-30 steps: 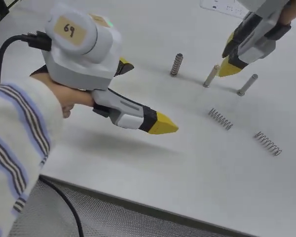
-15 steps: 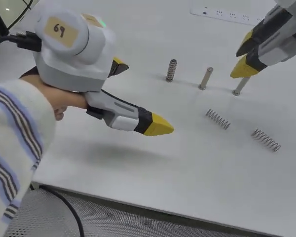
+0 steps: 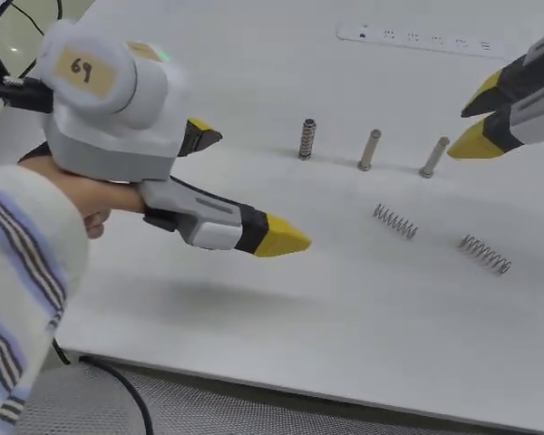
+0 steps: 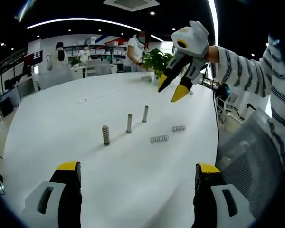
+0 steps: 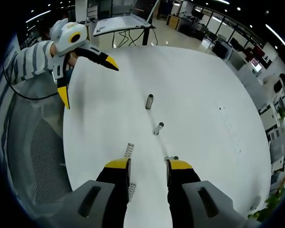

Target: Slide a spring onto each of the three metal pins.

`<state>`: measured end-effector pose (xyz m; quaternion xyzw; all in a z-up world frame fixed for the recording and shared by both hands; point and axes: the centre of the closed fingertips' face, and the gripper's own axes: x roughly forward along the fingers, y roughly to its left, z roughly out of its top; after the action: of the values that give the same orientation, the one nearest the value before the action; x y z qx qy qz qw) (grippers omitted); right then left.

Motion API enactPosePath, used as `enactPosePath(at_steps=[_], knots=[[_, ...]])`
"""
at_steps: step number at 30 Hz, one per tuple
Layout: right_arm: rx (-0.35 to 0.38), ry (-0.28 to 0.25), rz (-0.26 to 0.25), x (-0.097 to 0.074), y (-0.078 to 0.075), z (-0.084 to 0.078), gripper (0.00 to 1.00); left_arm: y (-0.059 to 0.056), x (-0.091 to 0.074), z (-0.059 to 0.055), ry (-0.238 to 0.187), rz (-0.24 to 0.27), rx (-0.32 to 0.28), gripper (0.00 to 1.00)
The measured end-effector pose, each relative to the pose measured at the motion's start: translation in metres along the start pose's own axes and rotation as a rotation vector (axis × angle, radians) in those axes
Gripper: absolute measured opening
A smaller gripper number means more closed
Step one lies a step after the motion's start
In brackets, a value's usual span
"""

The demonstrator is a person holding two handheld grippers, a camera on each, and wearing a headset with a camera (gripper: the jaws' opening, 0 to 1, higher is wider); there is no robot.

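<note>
Left gripper (image 3: 261,188) hangs empty, jaws wide apart, well left of the middle pin (image 3: 370,149); my right gripper (image 3: 460,133), jaws apart, hovers to its right. Step two of three, by my judgement: close on the loose spring (image 3: 394,221) lying just in front of that pin.

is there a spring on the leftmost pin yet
On. In the head view the leftmost pin is wrapped in coils along its length; the middle pin and right pin are bare.
</note>
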<state>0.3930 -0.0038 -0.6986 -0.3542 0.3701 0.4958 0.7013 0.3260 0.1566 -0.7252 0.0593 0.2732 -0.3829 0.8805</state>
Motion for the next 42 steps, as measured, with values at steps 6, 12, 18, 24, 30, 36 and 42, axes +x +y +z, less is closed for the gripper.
enactPosePath(at_steps=[6,12,18,24,30,36,42], knots=[[0.096,-0.082,-0.014,-0.007,0.005,-0.015,0.28,0.002,-0.004,-0.002,-0.001,0.01,-0.015,0.98],[0.186,-0.144,-0.022,-0.011,0.013,-0.032,0.3,0.003,-0.005,-0.004,0.005,0.012,-0.022,0.98],[0.245,-0.202,-0.046,-0.013,0.018,-0.045,0.32,0.002,-0.005,-0.006,0.01,0.008,-0.029,0.98],[0.274,-0.256,-0.071,-0.015,0.021,-0.053,0.36,0.001,-0.005,-0.006,0.011,0.006,-0.033,0.98],[0.297,-0.304,-0.094,-0.017,0.021,-0.056,0.42,0.001,-0.005,-0.008,0.016,0.0,-0.038,0.98],[0.346,-0.309,-0.112,-0.016,0.022,-0.068,0.43,0.0,-0.005,-0.011,0.028,-0.006,-0.041,0.98],[0.383,-0.326,-0.133,-0.015,0.025,-0.077,0.51,0.001,-0.005,-0.01,0.026,-0.012,-0.045,0.98]])
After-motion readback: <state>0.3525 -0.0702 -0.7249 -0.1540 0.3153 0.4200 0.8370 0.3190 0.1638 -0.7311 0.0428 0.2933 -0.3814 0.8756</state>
